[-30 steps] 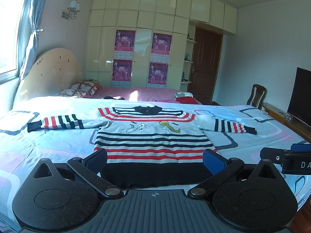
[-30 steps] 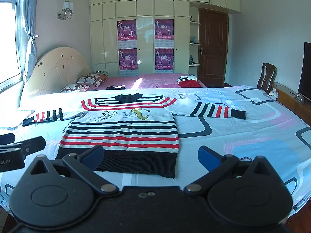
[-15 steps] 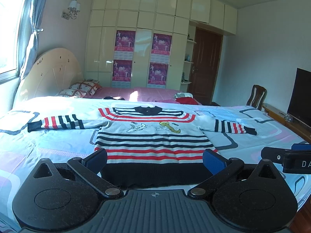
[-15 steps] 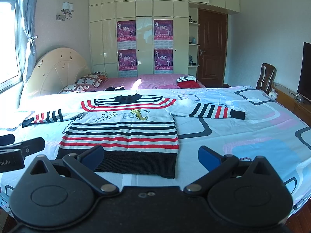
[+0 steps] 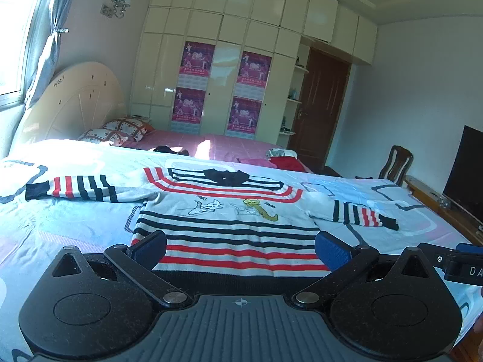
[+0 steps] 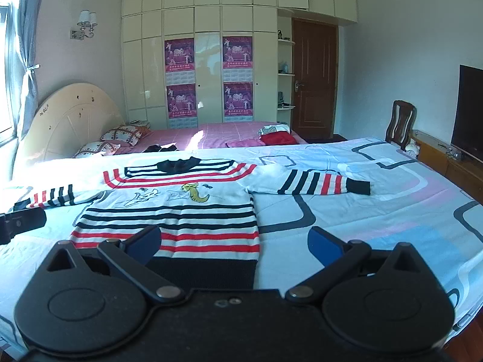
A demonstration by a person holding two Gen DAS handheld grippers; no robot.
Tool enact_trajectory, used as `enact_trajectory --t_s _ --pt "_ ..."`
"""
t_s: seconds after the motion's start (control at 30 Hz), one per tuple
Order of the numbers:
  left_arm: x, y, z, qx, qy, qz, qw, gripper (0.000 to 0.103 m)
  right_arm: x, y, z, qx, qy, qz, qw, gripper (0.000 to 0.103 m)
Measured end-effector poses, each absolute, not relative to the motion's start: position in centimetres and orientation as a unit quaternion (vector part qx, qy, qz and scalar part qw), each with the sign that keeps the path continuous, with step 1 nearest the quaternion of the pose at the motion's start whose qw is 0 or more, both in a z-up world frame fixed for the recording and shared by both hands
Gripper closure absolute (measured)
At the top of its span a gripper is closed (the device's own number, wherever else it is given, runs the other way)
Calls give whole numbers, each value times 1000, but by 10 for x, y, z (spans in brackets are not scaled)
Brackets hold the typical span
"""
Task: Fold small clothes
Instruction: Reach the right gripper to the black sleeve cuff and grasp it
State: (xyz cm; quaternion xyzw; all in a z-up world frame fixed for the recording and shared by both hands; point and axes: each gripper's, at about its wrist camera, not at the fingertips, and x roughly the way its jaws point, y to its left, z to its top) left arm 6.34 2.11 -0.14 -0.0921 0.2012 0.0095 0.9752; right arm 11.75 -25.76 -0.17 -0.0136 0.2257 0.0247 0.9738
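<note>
A small striped sweater point(image 5: 223, 226) in white, red and black with a cartoon print lies flat, face up, on the light blue bed sheet point(image 5: 60, 229), both sleeves spread out sideways. It also shows in the right wrist view point(image 6: 181, 211). My left gripper point(image 5: 241, 250) is open and empty, hovering over the sweater's black hem. My right gripper point(image 6: 235, 246) is open and empty, over the hem's right corner. The right sleeve point(image 6: 320, 182) lies ahead of it.
A second bed with a pink cover point(image 6: 217, 131), pillows and a red garment stands behind. A wooden chair point(image 6: 401, 120), a TV point(image 6: 471, 108) on a low cabinet stand at the right. A wardrobe and a brown door line the far wall.
Both grippers have edged slightly forward and lower toward the sweater's hem. The sweater has not moved.
</note>
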Motion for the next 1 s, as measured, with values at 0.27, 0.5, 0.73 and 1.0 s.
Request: enact_trajectory --t_s 0.27,0.5,0.73,1.0 --pt "168 14 -7 -87 209 17 974 0 219 -305 -13 37 231 9 972 0" --pt "281 -4 -34 -73 219 66 971 0 320 -364 -40 93 239 -39 966 24" --pt "374 -39 -65 -44 251 81 964 0 411 -439 -92 166 267 -95 944 41" --pt "419 -58 -102 -32 295 85 951 0 482 -511 -162 270 298 -125 907 50"
